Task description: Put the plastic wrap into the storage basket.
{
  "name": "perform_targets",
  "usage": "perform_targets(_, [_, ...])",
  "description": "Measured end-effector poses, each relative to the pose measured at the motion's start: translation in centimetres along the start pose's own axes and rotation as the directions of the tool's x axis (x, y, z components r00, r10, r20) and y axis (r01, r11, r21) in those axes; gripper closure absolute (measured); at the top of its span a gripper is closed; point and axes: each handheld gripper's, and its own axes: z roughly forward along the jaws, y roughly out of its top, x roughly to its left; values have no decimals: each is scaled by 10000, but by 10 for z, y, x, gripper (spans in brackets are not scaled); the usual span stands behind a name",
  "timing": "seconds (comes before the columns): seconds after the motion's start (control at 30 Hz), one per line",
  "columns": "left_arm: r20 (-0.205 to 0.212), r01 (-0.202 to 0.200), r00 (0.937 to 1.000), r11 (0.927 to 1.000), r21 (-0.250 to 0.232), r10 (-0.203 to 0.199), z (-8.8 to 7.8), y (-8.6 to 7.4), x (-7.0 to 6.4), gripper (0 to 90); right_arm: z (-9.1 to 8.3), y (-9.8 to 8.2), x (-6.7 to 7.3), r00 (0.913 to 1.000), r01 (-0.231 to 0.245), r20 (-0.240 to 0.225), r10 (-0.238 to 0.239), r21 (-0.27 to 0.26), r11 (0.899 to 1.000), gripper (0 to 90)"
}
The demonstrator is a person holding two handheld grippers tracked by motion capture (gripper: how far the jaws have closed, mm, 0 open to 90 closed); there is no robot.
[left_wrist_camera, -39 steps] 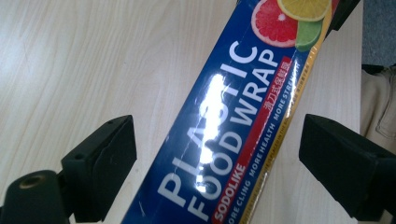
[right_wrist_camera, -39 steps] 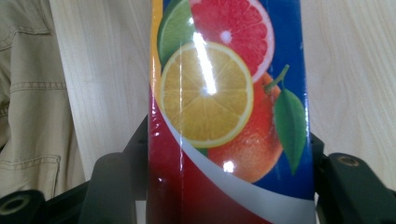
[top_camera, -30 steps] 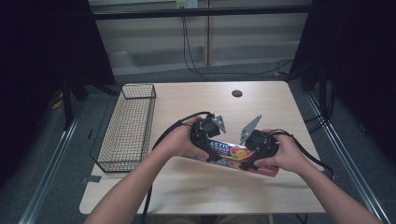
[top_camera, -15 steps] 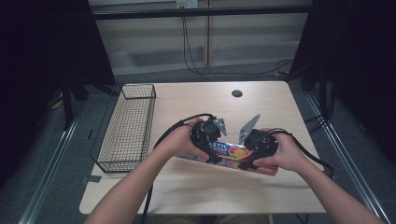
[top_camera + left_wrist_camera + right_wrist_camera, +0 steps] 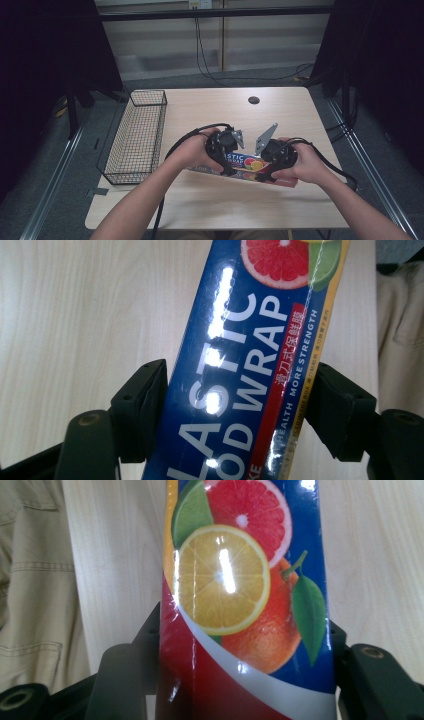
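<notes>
A long blue box of plastic food wrap (image 5: 246, 163), printed with citrus slices, is held just above the wooden table (image 5: 210, 110) near its front edge. My left gripper (image 5: 228, 169) grips its left part. In the left gripper view the box (image 5: 240, 340) runs up between the jaws, which have just been closing, and both pads (image 5: 150, 405) now touch its sides. My right gripper (image 5: 264, 176) is shut on the right, red end. In the right gripper view the fruit picture (image 5: 240, 580) stands between its jaws (image 5: 245, 645). Both hands wrap around the gripper bodies.
A black wire basket (image 5: 137, 135) stands along the table's left edge, with nothing visible in it. A small dark round hole (image 5: 253, 100) sits near the far edge. Cables trail from both grippers toward the front. Dark curtains flank the table.
The left gripper's jaws have closed in on the box. The box has tipped slightly and sits a little lower toward the front edge. Both hands stay in place.
</notes>
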Motion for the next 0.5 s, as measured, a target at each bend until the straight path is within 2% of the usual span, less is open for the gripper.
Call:
perform_targets(0.03, [-13, -151, 9999, 9998, 142, 151, 1, 1, -1, 307, 0, 0, 0, 10000, 72, -51, -72, 6, 10000, 430])
perform_targets(0.13, [-18, -266, 9996, 9993, 249, 266, 1, 2, -1, 320, 0, 0, 0, 9999, 134, -3, -134, 7, 9999, 430])
perform_targets(0.17, [-52, -52, 10000, 9999, 163, 53, 2, 2, -3, 329, 0, 0, 1, 9998, 192, 65, -192, 19, 9998, 430])
perform_targets(0.2, [83, -280, 9996, 9988, 397, 277, 1, 3, -2, 335, 0, 0, 1, 9998, 153, 87, -153, 28, 9999, 430])
perform_targets(0.23, [48, -443, 9990, 9974, 575, 441, 1, 3, -3, 353, 1, 0, 2, 9995, 298, 105, -298, 18, 9996, 431])
perform_targets(0.33, [-4, -379, 9993, 9973, 625, 380, 2, 4, -5, 367, 1, 0, 4, 9993, 340, 162, -341, 82, 9994, 431])
perform_targets(0.37, [63, -252, 9997, 9979, 602, 249, 3, 4, -6, 368, 2, 1, 4, 9987, 476, 160, -477, 74, 9988, 431])
perform_targets(0.4, [-11, -472, 9989, 9956, 809, 474, 2, 5, -5, 369, 1, 1, 3, 9984, 558, 127, -559, 89, 9984, 431])
perform_targets(0.43, [-41, -273, 9996, 9973, 679, 276, 2, 6, -7, 369, 1, 2, 5, 9985, 519, 182, -521, 117, 9986, 431])
perform_targets(0.47, [-39, -385, 9992, 9964, 753, 389, 1, 6, -6, 368, 1, 2, 4, 9976, 653, 209, -654, 74, 9978, 431])
perform_targets(0.5, [-64, -309, 9995, 9976, 619, 313, 1, 6, -7, 367, 0, 2, 3, 9973, 705, 205, -706, 69, 9975, 431])
